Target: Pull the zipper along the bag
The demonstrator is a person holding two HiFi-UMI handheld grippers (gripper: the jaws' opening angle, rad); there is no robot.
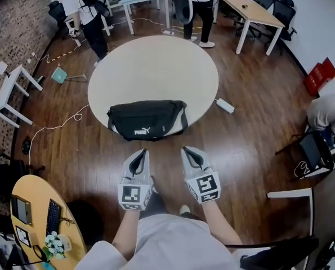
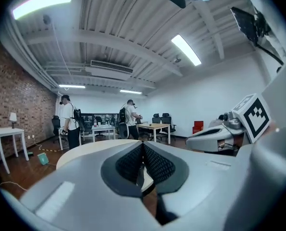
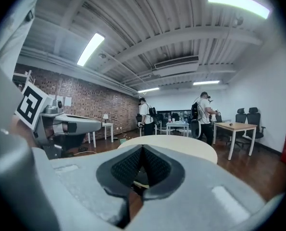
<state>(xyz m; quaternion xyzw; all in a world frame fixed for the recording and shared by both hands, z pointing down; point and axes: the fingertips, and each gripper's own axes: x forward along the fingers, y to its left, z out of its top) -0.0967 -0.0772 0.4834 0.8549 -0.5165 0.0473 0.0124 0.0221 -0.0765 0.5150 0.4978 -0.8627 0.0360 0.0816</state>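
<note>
Head view, bag: a black bag (image 1: 147,118) is lying lengthwise at the near edge of the round table (image 1: 156,66), slightly overhanging it.
Head view, tongs: the left gripper (image 1: 138,155) and the right gripper (image 1: 191,152) are hovering over the floor, short of the table edge and clear of the bag.
Head view, handling: the bag is looking soft, light and likely to slide or bunch. One gripper probably needs to be pinning the fabric while the other is pinching the zipper pull, which is too small to find here.
Head view, writing: a white leaping-cat logo (image 1: 141,132) with "PUMA" is showing on the near side.
Left gripper view: the jaws are pressing together on nothing, and the bag is hiding behind them.
Right gripper view: the jaws are likewise meeting with nothing between them, pointing over the table.
</note>
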